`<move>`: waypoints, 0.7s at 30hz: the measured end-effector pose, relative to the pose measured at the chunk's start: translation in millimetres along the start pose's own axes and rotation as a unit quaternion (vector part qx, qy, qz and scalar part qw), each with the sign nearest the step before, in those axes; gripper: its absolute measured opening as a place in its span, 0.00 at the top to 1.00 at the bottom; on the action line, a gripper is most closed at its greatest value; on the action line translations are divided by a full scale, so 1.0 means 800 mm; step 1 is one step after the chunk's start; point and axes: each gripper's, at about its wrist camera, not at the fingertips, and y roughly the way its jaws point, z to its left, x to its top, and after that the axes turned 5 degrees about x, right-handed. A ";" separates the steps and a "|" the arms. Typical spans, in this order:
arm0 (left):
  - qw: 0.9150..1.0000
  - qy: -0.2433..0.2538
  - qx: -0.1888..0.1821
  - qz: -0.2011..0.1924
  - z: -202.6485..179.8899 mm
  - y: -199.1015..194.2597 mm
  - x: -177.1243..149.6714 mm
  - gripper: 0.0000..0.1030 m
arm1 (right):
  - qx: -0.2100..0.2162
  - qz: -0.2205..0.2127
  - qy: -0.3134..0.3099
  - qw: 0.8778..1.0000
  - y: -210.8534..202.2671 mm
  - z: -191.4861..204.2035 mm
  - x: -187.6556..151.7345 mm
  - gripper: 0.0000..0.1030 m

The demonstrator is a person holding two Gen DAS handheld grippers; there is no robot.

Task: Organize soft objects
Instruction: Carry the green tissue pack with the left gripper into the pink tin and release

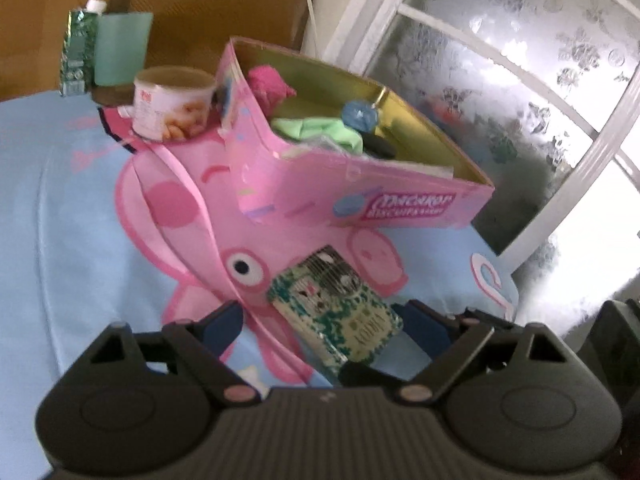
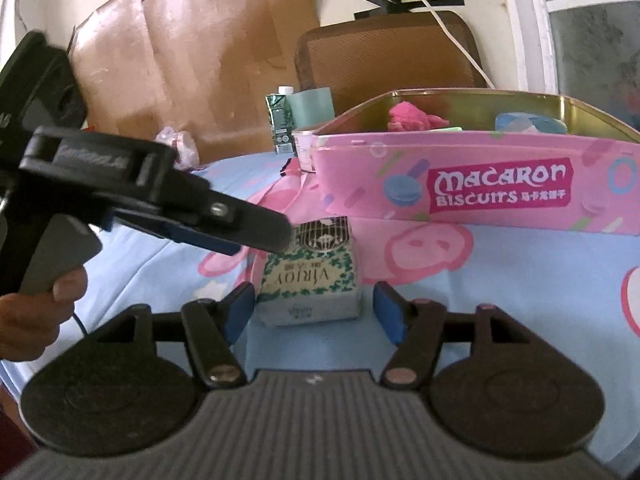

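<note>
- On a table (image 2: 540, 300) draped in a pale blue cloth printed with a pink cartoon pig, a green-and-white tissue pack (image 2: 310, 286) lies flat between the fingers of both tools.
- Right tool (image 2: 314, 312): jaws spread, blue pads standing clear of the pack's two sides, with open cloth showing in each gap.
- Left tool (image 1: 324, 320), seen from its own camera: jaws likewise apart, the pack lying aslant between them; whether a pad touches it cannot be told through the blur.
- In the right view, the left tool enters from 9 o'clock, one dark finger (image 2: 256, 228) reaching over the pack's far corner; a hand (image 2: 36, 320) grips its handle at 8 o'clock.
- At 1 o'clock of the pack stands an open pink Macaron Biscuits tin (image 2: 472, 188), its near wall just beyond the pack's far end.
- Inside the tin: a pink fluffy cloth (image 2: 412, 118), a light green cloth (image 1: 320, 130) and a blue round piece (image 1: 360, 116).
- Beside the tin's left corner sits a small white tub (image 1: 172, 106); behind it, at the table's far edge, a green carton (image 2: 280, 120) and a pale teal box (image 2: 312, 104).
- Bare cloth lies open at 3 o'clock of the pack, below the tin's front wall.
- A frosted window (image 1: 520, 60) closes the right side.
</note>
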 end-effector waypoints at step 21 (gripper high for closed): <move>0.983 0.139 0.042 -0.109 -0.136 0.043 0.146 0.08 | -0.133 -0.183 -0.028 0.974 -0.006 -0.096 0.095 0.44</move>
